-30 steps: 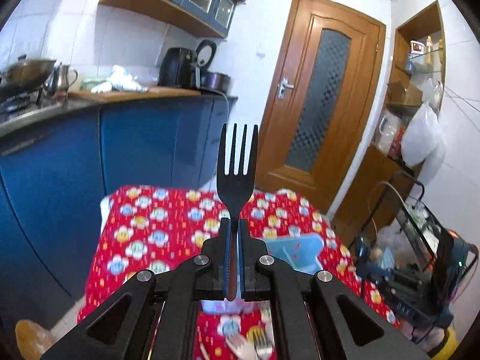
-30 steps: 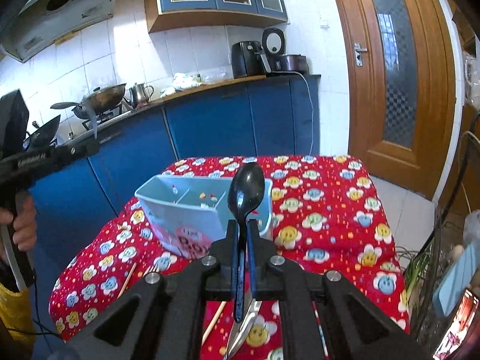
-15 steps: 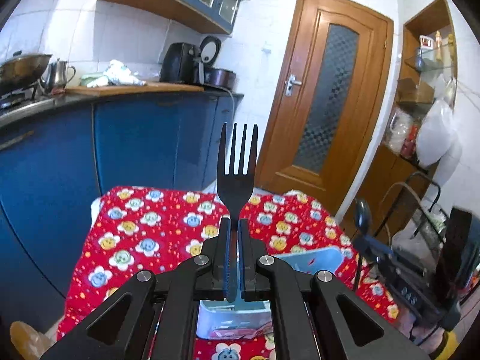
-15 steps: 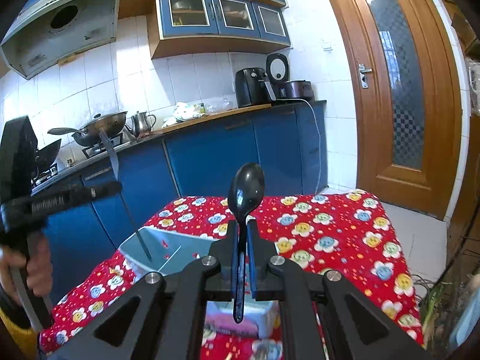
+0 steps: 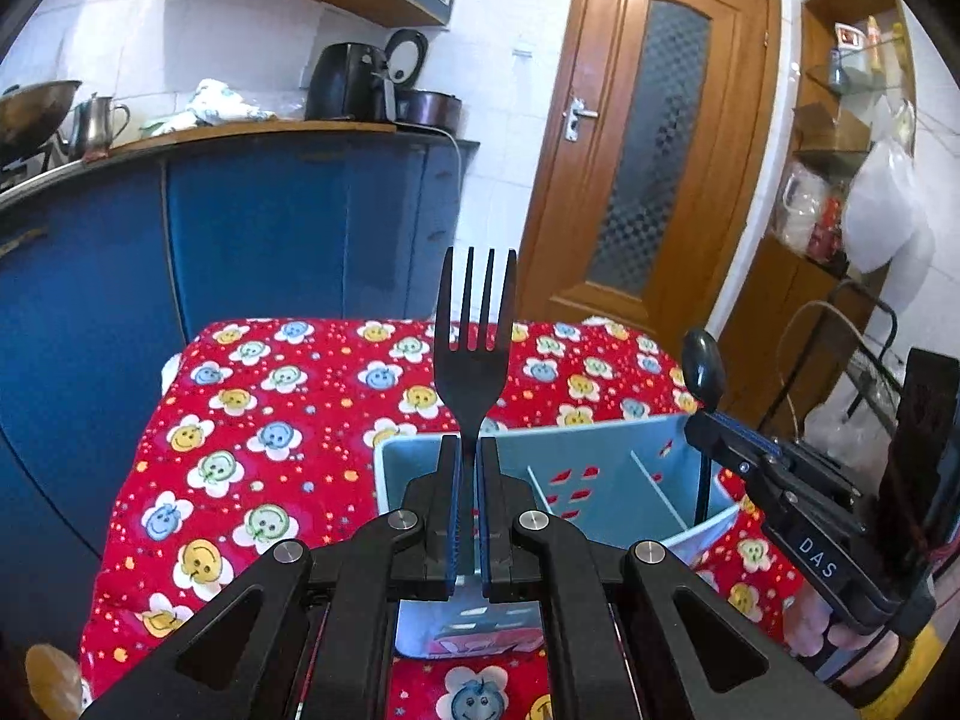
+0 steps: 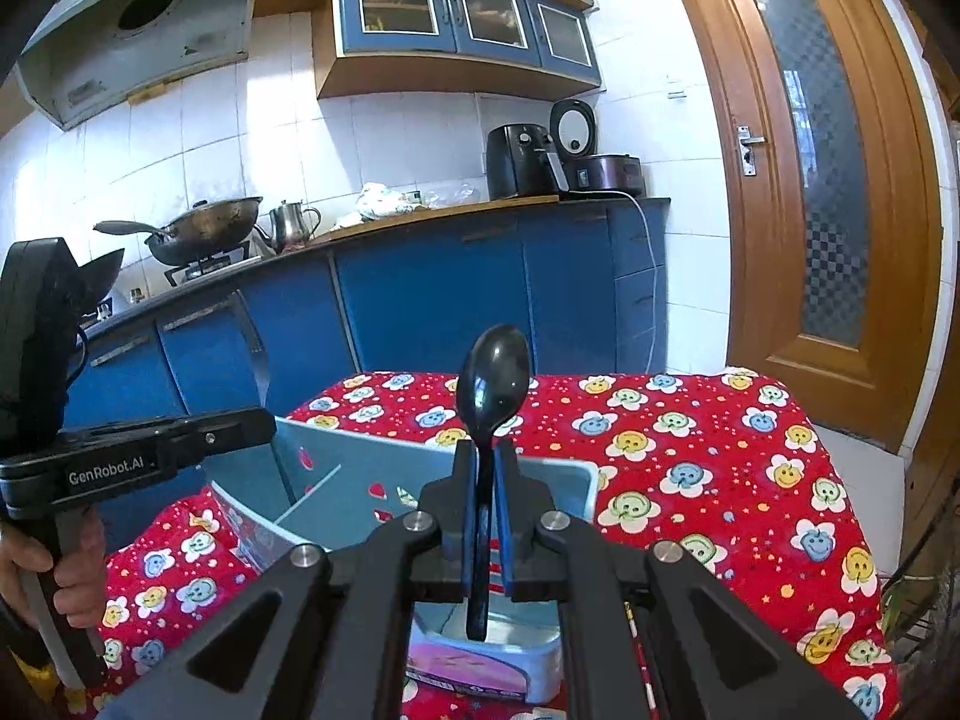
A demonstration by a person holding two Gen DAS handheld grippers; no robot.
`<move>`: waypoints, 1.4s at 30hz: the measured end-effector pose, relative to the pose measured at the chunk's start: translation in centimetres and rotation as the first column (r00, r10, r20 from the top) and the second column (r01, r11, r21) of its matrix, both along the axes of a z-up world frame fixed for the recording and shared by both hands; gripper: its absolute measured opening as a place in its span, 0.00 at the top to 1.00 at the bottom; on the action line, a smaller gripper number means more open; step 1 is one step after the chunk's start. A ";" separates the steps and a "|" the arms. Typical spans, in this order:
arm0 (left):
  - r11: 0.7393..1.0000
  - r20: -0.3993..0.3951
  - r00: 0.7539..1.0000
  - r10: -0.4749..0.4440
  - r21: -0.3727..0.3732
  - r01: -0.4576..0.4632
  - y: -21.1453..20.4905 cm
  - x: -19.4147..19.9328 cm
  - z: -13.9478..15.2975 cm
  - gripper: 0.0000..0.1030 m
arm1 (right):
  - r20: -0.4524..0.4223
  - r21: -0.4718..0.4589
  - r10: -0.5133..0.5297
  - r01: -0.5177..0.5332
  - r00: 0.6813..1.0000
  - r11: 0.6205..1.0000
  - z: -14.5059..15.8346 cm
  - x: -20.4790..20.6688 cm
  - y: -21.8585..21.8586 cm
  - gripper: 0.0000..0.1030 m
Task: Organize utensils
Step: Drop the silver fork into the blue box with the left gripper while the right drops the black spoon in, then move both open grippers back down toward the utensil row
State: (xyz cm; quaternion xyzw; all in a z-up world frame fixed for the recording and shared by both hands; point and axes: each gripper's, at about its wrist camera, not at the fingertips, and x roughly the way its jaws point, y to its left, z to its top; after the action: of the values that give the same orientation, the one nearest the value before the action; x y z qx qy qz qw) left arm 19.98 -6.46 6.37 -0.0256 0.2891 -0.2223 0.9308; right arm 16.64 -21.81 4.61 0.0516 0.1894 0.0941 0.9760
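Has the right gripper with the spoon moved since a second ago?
Yes. The right gripper has advanced over the blue organizer; the spoon handle now hangs inside it.

My left gripper (image 5: 469, 456) points forward and a little down, its two fingers (image 5: 447, 498) pressed close together and clamped. My right gripper (image 6: 485, 468) is posed the same way, fingers (image 6: 462, 510) drawn in tight and gripping. My left hand (image 6: 57, 576) is wrapped around its handle low on the left side of the right wrist view.
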 end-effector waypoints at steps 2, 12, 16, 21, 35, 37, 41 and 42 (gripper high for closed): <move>1.000 0.026 1.000 -0.008 0.027 0.007 -0.4 -0.3 -0.1 0.96 | -0.007 -0.009 -0.008 0.008 1.000 1.000 -0.3 -0.1 0.2 0.93; 1.000 0.017 1.000 -0.026 0.016 0.026 -0.4 -0.8 0.1 0.87 | -0.056 -0.027 -0.044 0.042 0.997 0.999 -0.6 -0.2 0.4 0.82; 1.000 0.003 1.000 -0.015 0.009 0.015 -0.2 -1.3 0.3 0.86 | -0.060 0.000 -0.037 0.038 0.998 0.999 -0.1 -0.4 0.1 0.74; 1.000 0.012 1.000 -0.005 0.024 0.005 0.2 -2.5 1.1 0.84 | -0.036 0.029 -0.038 0.039 0.999 0.999 1.2 -1.5 -0.2 0.68; 0.997 -0.041 0.998 0.045 0.058 -0.042 2.4 -7.3 2.4 0.83 | -0.057 0.060 -0.032 0.036 0.998 0.998 4.0 -6.8 0.6 0.67; 0.997 -0.049 0.998 0.047 0.061 -0.044 2.8 -8.0 2.3 0.82 | -0.070 0.057 -0.035 0.039 0.997 0.998 4.1 -7.9 0.9 0.67; 0.996 -0.074 0.996 0.051 0.071 -0.046 3.4 -9.5 1.9 0.80 | -0.094 0.040 -0.052 0.056 0.994 0.998 4.1 -9.6 1.2 0.67; 0.996 -0.082 0.995 0.050 0.073 -0.045 3.5 -9.8 1.7 0.79 | -0.105 0.038 -0.055 0.059 0.993 0.998 4.0 -10.2 1.3 0.67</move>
State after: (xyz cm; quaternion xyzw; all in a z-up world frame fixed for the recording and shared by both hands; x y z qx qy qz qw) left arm 10.23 -2.95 8.11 -0.0085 0.3349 -0.1884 0.9232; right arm 6.44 -20.53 8.65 0.0817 0.2362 0.0671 0.9659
